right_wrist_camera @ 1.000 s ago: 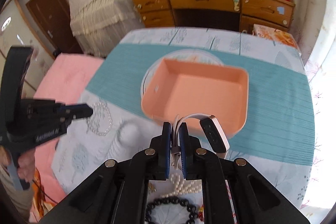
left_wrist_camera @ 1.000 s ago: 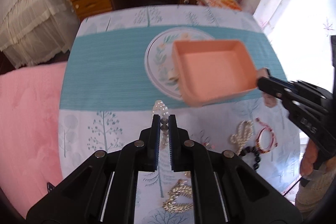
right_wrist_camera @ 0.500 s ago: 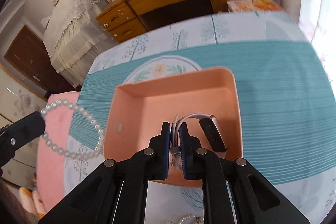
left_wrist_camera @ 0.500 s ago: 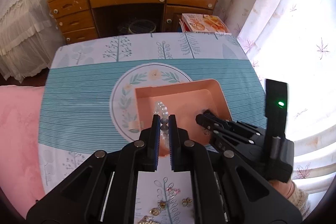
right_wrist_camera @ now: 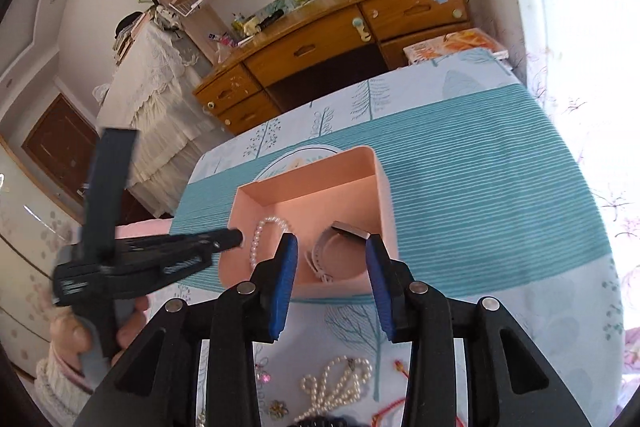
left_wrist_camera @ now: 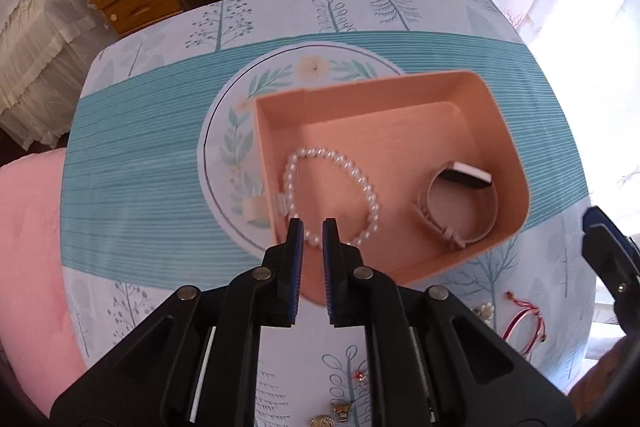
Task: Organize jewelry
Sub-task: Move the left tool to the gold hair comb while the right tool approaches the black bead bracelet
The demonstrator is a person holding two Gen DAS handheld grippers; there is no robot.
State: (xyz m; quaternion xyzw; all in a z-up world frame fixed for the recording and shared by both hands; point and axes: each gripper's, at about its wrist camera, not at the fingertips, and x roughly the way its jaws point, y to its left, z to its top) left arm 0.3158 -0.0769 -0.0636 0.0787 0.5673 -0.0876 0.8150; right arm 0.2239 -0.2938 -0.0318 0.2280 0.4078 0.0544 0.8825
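A white pearl bracelet (left_wrist_camera: 336,195) and a beige-strapped wristwatch (left_wrist_camera: 460,203) lie inside the shallow peach plastic tray (left_wrist_camera: 516,163), gathered there apparently to tidy them off the tree-printed surface (left_wrist_camera: 140,303). The left gripper (left_wrist_camera: 313,231) hovers over the tray's near rim, pointing down at the pearls, jaws slightly spread and holding nothing. The right gripper (right_wrist_camera: 331,263) hangs above the watch, jaws wide apart and empty. A loose pearl strand (right_wrist_camera: 340,383) and a red cord bracelet (left_wrist_camera: 524,323) lie outside, likely next.
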